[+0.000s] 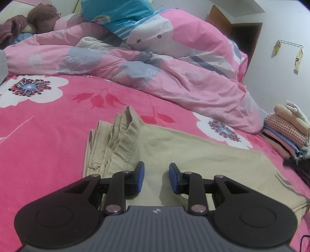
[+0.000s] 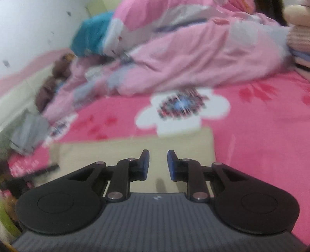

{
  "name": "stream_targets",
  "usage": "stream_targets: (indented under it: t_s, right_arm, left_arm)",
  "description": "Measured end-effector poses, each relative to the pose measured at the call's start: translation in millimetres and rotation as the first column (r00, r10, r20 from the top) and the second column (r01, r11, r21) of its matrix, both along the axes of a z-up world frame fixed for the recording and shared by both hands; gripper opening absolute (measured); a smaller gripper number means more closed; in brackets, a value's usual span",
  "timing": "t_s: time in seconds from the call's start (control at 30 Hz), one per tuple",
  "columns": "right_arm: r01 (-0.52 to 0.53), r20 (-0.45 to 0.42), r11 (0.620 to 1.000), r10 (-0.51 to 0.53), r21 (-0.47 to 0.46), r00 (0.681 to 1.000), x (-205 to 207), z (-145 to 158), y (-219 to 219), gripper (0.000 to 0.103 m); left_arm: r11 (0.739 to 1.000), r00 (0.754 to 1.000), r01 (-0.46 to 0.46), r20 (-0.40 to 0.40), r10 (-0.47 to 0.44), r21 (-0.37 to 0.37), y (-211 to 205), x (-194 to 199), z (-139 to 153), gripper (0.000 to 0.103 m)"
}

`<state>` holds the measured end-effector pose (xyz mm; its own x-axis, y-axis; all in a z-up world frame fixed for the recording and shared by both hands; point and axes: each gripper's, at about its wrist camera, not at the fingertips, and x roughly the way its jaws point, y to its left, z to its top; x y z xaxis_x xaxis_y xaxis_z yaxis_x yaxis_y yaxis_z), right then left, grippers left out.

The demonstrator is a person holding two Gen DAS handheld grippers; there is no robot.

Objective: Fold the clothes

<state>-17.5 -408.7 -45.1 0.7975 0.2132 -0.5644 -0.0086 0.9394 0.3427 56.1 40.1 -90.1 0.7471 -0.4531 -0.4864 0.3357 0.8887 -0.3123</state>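
The beige trousers [image 1: 193, 155] lie partly folded on the bed [image 1: 48, 135], hems bunched at their left end. A stack [image 1: 286, 131] of folded clothes sits right of them. Both the left claw [image 1: 156, 174] and right claw [image 2: 158, 164] hover over the trousers, parted and empty. At least 1 fold probably remains.

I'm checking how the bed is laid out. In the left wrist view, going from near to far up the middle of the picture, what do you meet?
Left gripper, jaws apart with nothing between them → beige trousers → pink flowered bedsheet → rumpled pink duvet → blue pillow.
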Motion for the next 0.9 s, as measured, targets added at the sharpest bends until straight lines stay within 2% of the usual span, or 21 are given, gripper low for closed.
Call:
stream_targets:
  t_s: [0.13, 0.23, 0.33, 0.4, 0.47, 0.53, 0.6, 0.7, 0.8, 0.83, 0.9]
  right_arm:
    - [0.133, -0.060, 0.991, -0.132, 0.019, 0.989, -41, -23, -5, 0.018]
    - [0.179, -0.005, 0.983, -0.180, -0.043, 0.984, -73, 1, 9, 0.021]
    - [0.158, 0.071, 0.982, -0.151, -0.102, 0.986, -95, 13, 26, 0.023]
    - [0.136, 0.003, 0.979, -0.137, -0.154, 0.991, -93, -4, 29, 0.025]
    - [0.139, -0.015, 0.967, -0.146, -0.215, 0.989, -95, -22, 29, 0.026]
    - [0.178, -0.012, 0.965, -0.184, -0.191, 0.983, -100, -13, 27, 0.027]
    - [0.218, 0.026, 0.961, -0.217, -0.168, 0.976, -108, 4, 30, 0.028]
    - [0.199, 0.146, 0.972, -0.180, -0.124, 0.973, -115, 25, 45, 0.027]
    - [0.138, 0.223, 0.978, -0.102, -0.157, 0.970, -108, 21, 68, 0.027]
    - [0.119, 0.221, 0.979, -0.080, -0.168, 0.972, -105, 15, 74, 0.027]
    - [0.075, 0.153, 0.979, -0.046, -0.190, 0.987, -91, -13, 83, 0.027]
  left_arm:
    - [1.000, 1.000, 0.003, -0.004, -0.003, -0.014, 2, 1, -1, 0.029]
    - [1.000, 1.000, 0.003, -0.007, -0.004, -0.019, 2, 1, -1, 0.029]
    - [1.000, 1.000, 0.004, -0.007, -0.004, -0.018, 2, 2, -1, 0.029]
    - [1.000, 1.000, 0.004, -0.007, -0.004, -0.017, 2, 1, -1, 0.029]
    - [1.000, 1.000, 0.004, -0.006, -0.004, -0.013, 2, 1, -1, 0.029]
    - [1.000, 1.000, 0.004, -0.006, -0.004, -0.013, 2, 1, -1, 0.029]
    - [1.000, 1.000, 0.004, -0.006, -0.004, -0.012, 2, 1, -1, 0.029]
    - [1.000, 1.000, 0.002, -0.004, -0.002, -0.006, 1, 0, -1, 0.030]
    - [1.000, 1.000, 0.001, -0.003, -0.001, -0.001, 0, 0, 0, 0.030]
    - [1.000, 1.000, 0.000, -0.003, 0.000, 0.001, -1, 1, 0, 0.030]
    - [1.000, 1.000, -0.003, -0.002, 0.003, 0.011, -2, 0, 1, 0.030]
